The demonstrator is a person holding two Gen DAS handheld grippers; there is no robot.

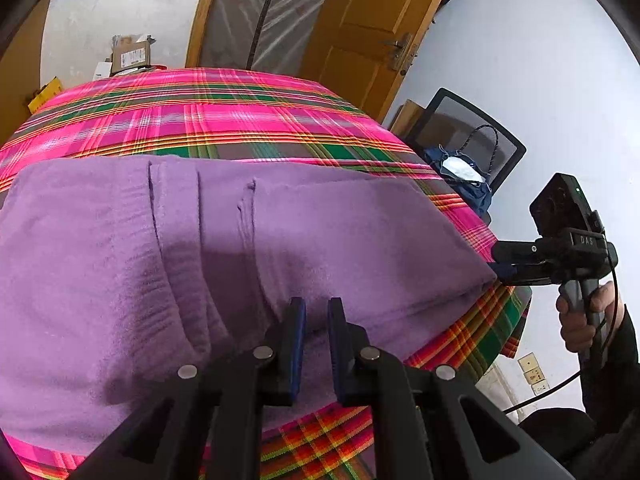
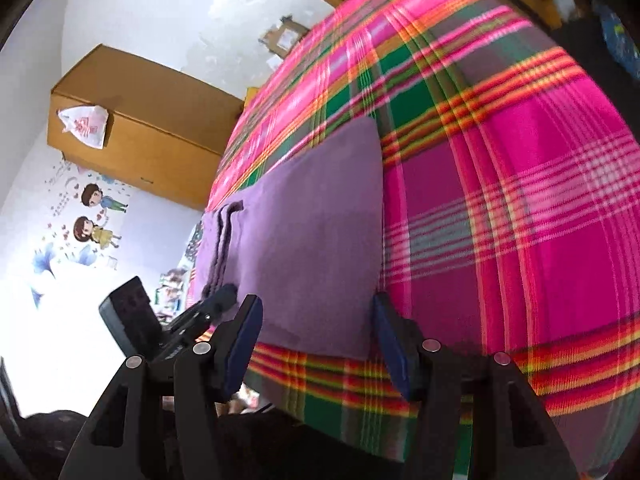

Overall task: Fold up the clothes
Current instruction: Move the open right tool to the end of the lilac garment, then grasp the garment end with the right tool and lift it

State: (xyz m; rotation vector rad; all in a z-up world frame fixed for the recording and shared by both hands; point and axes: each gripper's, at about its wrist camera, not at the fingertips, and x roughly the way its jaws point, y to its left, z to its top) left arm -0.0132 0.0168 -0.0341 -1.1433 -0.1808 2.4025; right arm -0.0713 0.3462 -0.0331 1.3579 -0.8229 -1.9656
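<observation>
Your folded garment (image 1: 280,240) lies on the covered surface (image 1: 200,120), along its near edge. Your left tongs (image 1: 316,320) sit over the garment's near edge, pointing across it. Your right tongs (image 1: 504,266) reach in from the right, tips at the garment's right-hand corner. Beyond the surface's far right corner stands a chair (image 1: 476,140) with a bag (image 1: 464,176) on its seat, and a door (image 1: 372,28) is behind it. A cardboard box (image 1: 132,54) sits past the far left edge. To the left, a cabinet (image 2: 136,128) hangs on the wall.

purple garment (image 1: 280,240) on a pink, green and orange plaid cloth (image 1: 224,120) — black grippers, blue pads (image 2: 394,344).
</observation>
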